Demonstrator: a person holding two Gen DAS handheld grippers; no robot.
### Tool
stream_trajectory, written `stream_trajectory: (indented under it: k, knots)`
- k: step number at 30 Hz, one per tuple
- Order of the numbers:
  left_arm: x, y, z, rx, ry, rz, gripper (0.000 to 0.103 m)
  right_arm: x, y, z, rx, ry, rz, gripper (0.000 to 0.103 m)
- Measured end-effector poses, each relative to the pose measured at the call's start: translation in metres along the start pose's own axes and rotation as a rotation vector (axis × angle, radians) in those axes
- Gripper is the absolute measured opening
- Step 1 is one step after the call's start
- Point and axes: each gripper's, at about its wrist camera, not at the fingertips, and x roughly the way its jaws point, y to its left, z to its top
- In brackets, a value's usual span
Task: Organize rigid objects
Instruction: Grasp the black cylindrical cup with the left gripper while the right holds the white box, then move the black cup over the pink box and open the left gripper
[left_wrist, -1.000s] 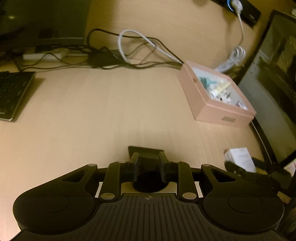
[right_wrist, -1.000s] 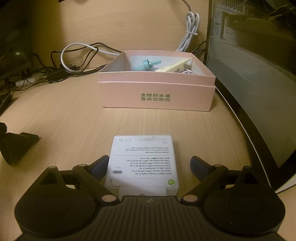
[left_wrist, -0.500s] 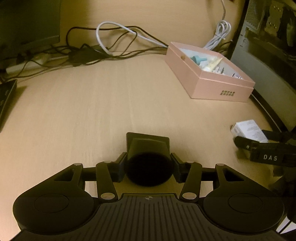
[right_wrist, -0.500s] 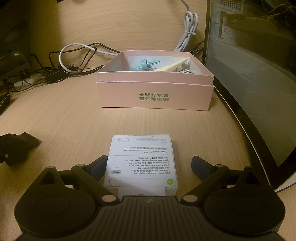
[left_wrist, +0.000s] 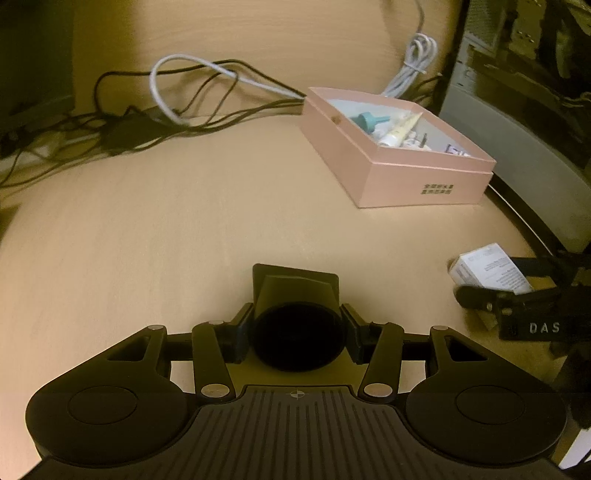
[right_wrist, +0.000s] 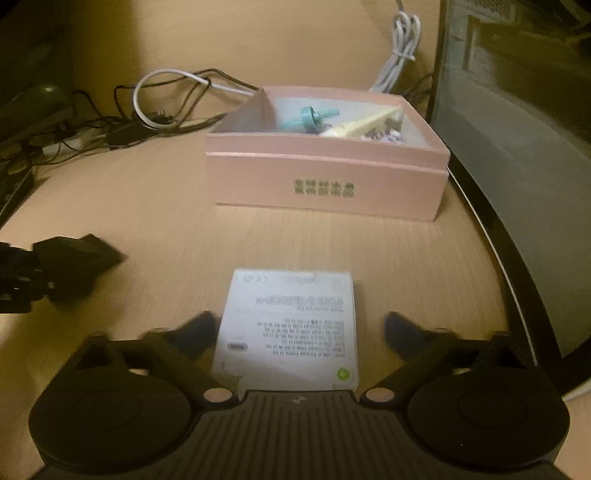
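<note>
White carton (right_wrist: 291, 328) sits on tabletop (right_wrist: 166, 229) between right gripper (right_wrist: 299, 328) jaws just closing, not yet clamped; left gripper (left_wrist: 295, 328) clenches black part (left_wrist: 295, 314); next: pink box (right_wrist: 325, 184).

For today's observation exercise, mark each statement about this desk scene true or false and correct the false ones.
1. The white printed carton lies inside the pink cardboard box. False: it lies on the wooden desk, in front of the box.
2. The pink box is lidless. True.
3. The left hand-held gripper grips a black object. True.
4. The right hand-held gripper clamps the carton. False: its right finger stands clear.
</note>
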Motion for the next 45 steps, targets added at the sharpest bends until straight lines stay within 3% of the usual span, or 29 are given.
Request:
stream_trajectory:
  k: [1, 10, 19, 24, 29, 31, 32, 34, 37, 42, 45]
  knots:
    - [0.0, -0.002, 0.0, 0.018, -0.006, -0.011, 0.053, -0.002, 0.001, 0.001, -0.017, 0.0, 0.013, 0.07]
    - [-0.012, -0.018, -0.001, 0.102, -0.047, -0.083, 0.053, -0.032, 0.002, 0.009, -0.054, -0.025, 0.043, 0.069]
    - [-0.033, -0.041, 0.003, 0.166, -0.07, -0.196, 0.053, -0.067, -0.004, 0.001, -0.091, -0.024, 0.001, 0.069]
    - [-0.037, -0.053, 0.056, 0.157, -0.156, -0.268, 0.053, -0.097, -0.011, 0.002, -0.075, -0.079, -0.026, 0.069]
    - [-0.023, -0.075, 0.134, 0.177, -0.285, -0.279, 0.053, -0.123, -0.021, 0.011, -0.026, -0.16, -0.079, 0.069]
    - [-0.004, -0.081, 0.161, 0.15, -0.306, -0.305, 0.054, -0.128, -0.024, 0.012, -0.005, -0.178, -0.1, 0.069]
    - [0.013, -0.084, 0.172, 0.127, -0.276, -0.316, 0.054, -0.129, -0.024, 0.012, 0.005, -0.183, -0.113, 0.069]
    - [0.053, -0.091, 0.183, 0.098, -0.19, -0.279, 0.053, -0.129, -0.024, 0.01, 0.022, -0.184, -0.129, 0.069]
    - [0.084, -0.096, 0.178, 0.093, -0.192, -0.208, 0.05, -0.128, -0.021, 0.006, 0.026, -0.172, -0.152, 0.069]
    - [0.07, -0.07, 0.161, -0.049, -0.264, -0.217, 0.05, -0.125, -0.021, -0.009, 0.031, -0.118, -0.172, 0.069]
    - [0.059, -0.045, 0.149, -0.14, -0.25, -0.211, 0.05, -0.121, -0.027, -0.014, 0.047, -0.086, -0.179, 0.069]
